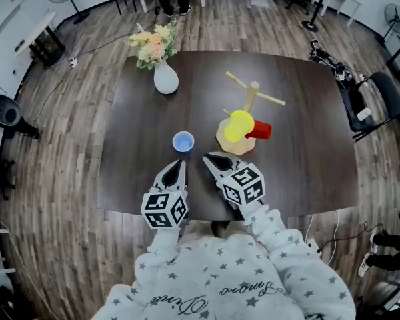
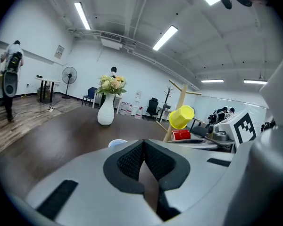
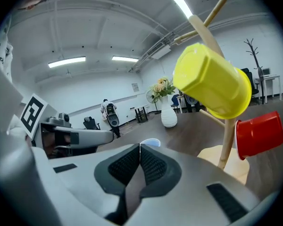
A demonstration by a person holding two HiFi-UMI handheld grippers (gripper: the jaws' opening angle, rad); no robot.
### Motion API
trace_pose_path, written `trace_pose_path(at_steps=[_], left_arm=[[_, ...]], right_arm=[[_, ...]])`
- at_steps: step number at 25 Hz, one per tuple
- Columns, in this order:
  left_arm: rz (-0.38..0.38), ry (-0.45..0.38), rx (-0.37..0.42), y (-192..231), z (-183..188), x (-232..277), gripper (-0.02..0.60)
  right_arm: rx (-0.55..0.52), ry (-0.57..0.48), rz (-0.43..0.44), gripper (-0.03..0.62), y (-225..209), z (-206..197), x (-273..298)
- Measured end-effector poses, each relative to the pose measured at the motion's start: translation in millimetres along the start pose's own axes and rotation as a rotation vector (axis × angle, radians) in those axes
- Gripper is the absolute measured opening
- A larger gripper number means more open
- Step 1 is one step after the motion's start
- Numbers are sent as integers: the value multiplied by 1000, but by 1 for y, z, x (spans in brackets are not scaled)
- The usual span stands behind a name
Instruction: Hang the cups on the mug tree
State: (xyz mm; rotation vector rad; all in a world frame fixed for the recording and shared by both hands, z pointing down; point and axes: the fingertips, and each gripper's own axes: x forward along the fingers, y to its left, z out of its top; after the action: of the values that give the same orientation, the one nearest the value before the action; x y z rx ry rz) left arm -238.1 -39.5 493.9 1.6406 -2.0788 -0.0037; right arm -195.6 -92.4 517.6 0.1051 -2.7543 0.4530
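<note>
From the head view I have both grippers low in the centre of the frame, side by side over the near edge of the dark brown table (image 1: 300,112); the left gripper (image 1: 179,163) has its two jaws pressed together at the tips with nothing between them, and the left gripper view shows the same, the black ribbed pads meeting in a closed seam; the right gripper (image 1: 207,157) is likewise closed and empty, its pads touching along their front edge in the right gripper view. The light blue cup (image 1: 183,141) stands upright on the table just above the left gripper's tips, apart from them, with its mouth up; to its right, in the middle of the frame, stands the wooden mug tree (image 1: 252,95) on its pale round base; the yellow cup (image 1: 239,125) hangs on a lower peg with its bottom tilted out, and the red cup (image 1: 260,131) hangs beside it at its right, close above the base; the upper pegs are bare. A white vase (image 1: 165,79) with pale flowers sits towards the upper left of the table, well apart from the tree; the sleeves (image 1: 280,239) at the bottom carry a star print.
</note>
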Motion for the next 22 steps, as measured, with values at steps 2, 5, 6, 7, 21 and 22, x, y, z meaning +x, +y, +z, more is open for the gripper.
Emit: trace_pose_path(at_steps=[2,5,6,7,21,22], left_arm=[[-22,11,-1,9,-2,2,25],[-50,32,-2,21,-7,4,25],[-57,40,-3,25,-9,4,25],[-64,47,-5,29,-10,5,25],[-53,86,-44,60,-19,11,25],[-43,88,-49,62,-18,12,25]], right_arm=[[11,1,-16,20,1,-3,9],[24,8,-44,20,1,-11,22],[28,13,-53,20,2,-13,26],[34,17,-60,21,2,-16,31],[67,108,-135,197,-11,-53,77],[67,116,-130,216,-12,-54,81]])
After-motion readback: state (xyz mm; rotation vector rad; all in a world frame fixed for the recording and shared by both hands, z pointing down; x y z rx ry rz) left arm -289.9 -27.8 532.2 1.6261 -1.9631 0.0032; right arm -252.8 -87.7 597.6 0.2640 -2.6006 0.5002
